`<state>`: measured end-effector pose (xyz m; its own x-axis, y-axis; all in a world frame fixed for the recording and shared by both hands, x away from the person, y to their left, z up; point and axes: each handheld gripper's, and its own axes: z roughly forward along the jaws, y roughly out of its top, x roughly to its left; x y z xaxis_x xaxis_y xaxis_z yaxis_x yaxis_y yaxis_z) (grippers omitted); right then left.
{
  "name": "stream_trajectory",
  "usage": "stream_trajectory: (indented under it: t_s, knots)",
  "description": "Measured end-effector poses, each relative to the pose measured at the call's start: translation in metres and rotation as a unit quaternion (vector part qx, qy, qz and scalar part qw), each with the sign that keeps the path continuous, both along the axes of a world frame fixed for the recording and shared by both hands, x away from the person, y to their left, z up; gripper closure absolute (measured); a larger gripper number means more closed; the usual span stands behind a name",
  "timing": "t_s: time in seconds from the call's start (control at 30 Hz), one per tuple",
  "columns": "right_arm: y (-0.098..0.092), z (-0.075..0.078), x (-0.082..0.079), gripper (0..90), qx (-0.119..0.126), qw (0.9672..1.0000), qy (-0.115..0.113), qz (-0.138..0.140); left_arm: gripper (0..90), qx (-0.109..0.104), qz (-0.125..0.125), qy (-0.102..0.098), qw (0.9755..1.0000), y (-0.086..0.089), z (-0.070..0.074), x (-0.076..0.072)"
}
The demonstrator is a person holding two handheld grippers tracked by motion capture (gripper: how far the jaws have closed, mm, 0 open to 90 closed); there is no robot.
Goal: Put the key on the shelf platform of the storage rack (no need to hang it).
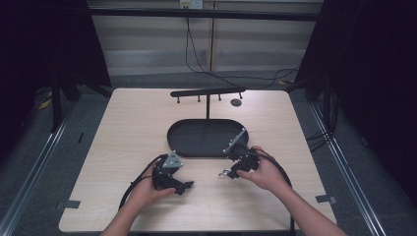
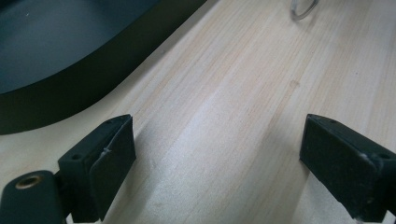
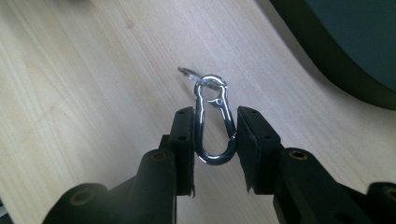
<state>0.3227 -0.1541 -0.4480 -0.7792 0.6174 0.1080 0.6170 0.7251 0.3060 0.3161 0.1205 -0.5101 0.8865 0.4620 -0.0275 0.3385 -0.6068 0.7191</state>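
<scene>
- The right claw (image 3: 215,140) is clamped on a silver carabiner (image 3: 214,122), its two pads pressing the long sides of the oval so the clip end points forward, away from the hand. Gripped across its narrow width like this, the snap hook's top loop stays free, which I judge suits hooking it over something.
- A small ring or second link (image 3: 187,73) hangs at the carabiner's far tip, just above the wood; whether it touches the tabletop (image 3: 84,93) I cannot tell.
- In the high view the right claw (image 1: 231,172) sits near the front of the tabletop (image 1: 133,123), with the carabiner (image 1: 225,173) just beside the near rim of the black oval tray (image 1: 206,138).
- The left claw (image 1: 186,186) rests low to the left, its jaws spread wide with nothing between them but bare wood, well placed to help without crowding.
- The tray's wall is the nearest edge to mind: a forward move must rise over it.
- Beyond the tray stands a black rack (image 1: 207,92) with a row of small pegs, a likely hanging place. A dark round spot (image 1: 236,103) lies to its right.
- Open wood lies left and right of the tray, and the air above it is unobstructed.
</scene>
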Motion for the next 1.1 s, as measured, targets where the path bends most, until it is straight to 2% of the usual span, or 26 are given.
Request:
stream_trajectory:
  t_s: [0.33,0.63,1.1]
  knots:
    - [-0.001,0.014,0.002,69.0,0.006,0.9999,0.010,-0.003,10.0,0.000,0.000,0.000,1.0000,0.000,0.000,0.000]
    - [0.000,0.029,0.005,69.0,0.013,0.9999,0.001,-0.001,10.1,0.000,0.000,0.000,1.0000,0.000,0.000,0.000]
    - [0.011,0.040,0.013,69.0,0.018,0.9998,-0.011,-0.003,10.1,0.000,0.000,0.000,1.0000,0.000,0.000,0.000]
